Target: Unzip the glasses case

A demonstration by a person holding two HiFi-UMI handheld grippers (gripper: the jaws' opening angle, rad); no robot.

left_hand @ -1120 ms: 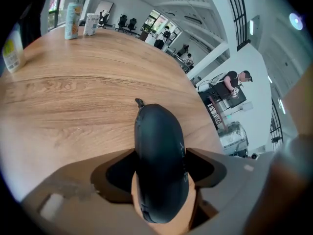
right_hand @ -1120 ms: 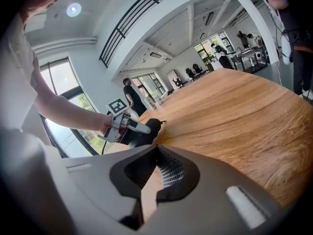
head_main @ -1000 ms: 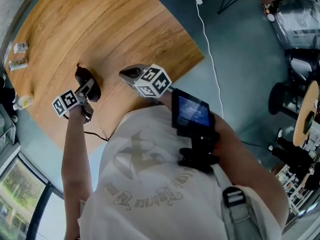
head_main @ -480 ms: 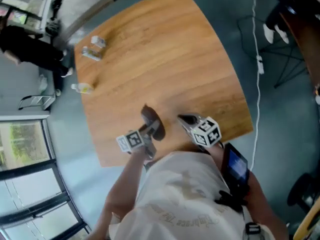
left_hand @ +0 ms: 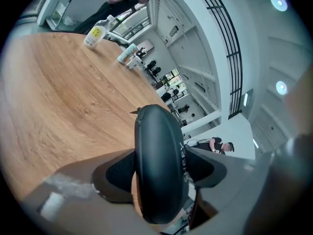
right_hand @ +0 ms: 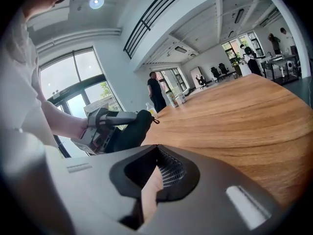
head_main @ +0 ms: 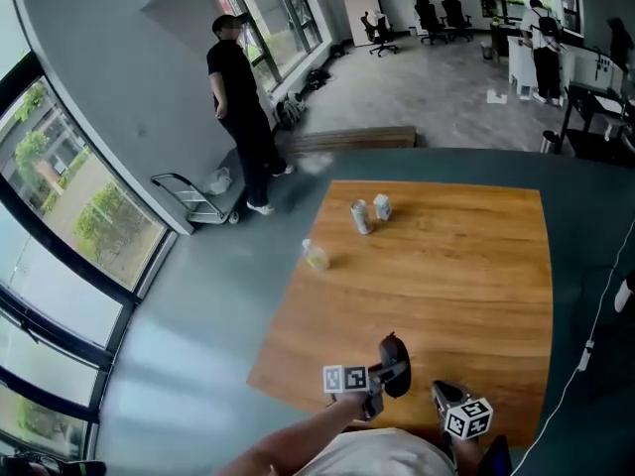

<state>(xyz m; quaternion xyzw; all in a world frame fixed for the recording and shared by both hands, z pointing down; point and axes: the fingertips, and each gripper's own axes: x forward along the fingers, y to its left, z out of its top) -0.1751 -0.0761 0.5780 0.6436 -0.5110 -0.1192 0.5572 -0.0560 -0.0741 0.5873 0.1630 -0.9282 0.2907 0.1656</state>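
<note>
The wooden table (head_main: 446, 266) fills the centre of your head view, with grey floor (head_main: 198, 345) round it and a window wall (head_main: 69, 196) from 8 to 10 o'clock. A person in black (head_main: 241, 107) stands at 11 o'clock, well apart from the table, with a hand cart (head_main: 193, 198) just beside their feet. The black glasses case (head_main: 395, 353) sits at 6 o'clock, over the table's near edge. It is turned on its narrow edge, its 2 halves lie together, and the zip pull (left_hand: 133, 112) points away from you. No view settles whether the case touches the wood. Your left gripper (head_main: 382, 375) holds it: in the left gripper view the case (left_hand: 159, 165) fills the gap, with 1 jaw pressed on each broad side, so the jaws stand wide but clamped. Your right gripper (head_main: 444, 393) lies at 4 o'clock from the case, near it but not touching. Its jaws are fully together with nothing between them, as the right gripper view shows at the tips (right_hand: 156, 148). That view also shows the case (right_hand: 128, 131) at 10 o'clock. 2 cans (head_main: 360, 216) stand side by side at 11 o'clock on the table. 1 small bottle (head_main: 316, 257) stands at the table's 9 o'clock edge.
</note>
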